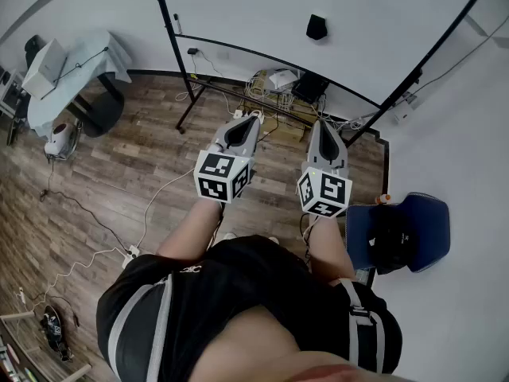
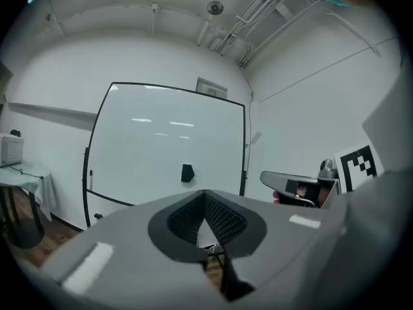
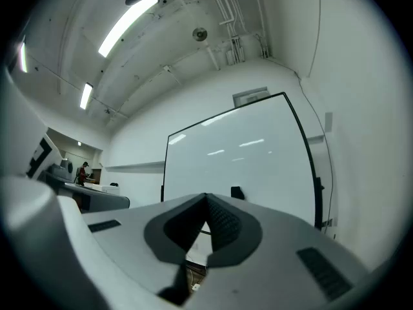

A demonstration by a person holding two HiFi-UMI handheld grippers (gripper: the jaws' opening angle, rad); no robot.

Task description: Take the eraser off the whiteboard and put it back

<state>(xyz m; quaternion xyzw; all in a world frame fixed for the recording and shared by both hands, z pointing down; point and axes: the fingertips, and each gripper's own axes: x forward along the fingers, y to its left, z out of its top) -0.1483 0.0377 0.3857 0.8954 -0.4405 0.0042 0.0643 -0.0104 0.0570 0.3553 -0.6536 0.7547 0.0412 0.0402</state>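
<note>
So the whiteboard [image 1: 238, 14] stands at the far side of the room on a black frame, and the eraser [image 1: 316, 27] is stuck on its face, toward the right half and fairly low down. It's a small black block and nothing is touching it.

Around it: a tangle of cables [image 1: 278, 82] and a couple of boxes sits on the wood floor [image 1: 119, 181] at the foot of the board, more or less under the eraser and between the person and the board. Far left there's a surface [image 1: 95, 54] with a pale cloth and a white box [image 1: 44, 66] on top. On the right, near the wall, there's a blue chair [image 1: 433, 229] with something black lying on it. A white cord runs across the floor to a power strip [image 1: 131, 253] on the near left.

Both grippers are held out side by side in front of the person, pointing at the board. The left gripper [image 1: 253, 116] has its jaws pressed together on nothing. The right gripper [image 1: 318, 124] looks the same, tips meeting, nothing pinched.

The eraser is well apart from both, far ahead. From the left gripper view it sits just above the jaw tips and a touch left. From the right gripper view it's just above and a touch right.
</note>
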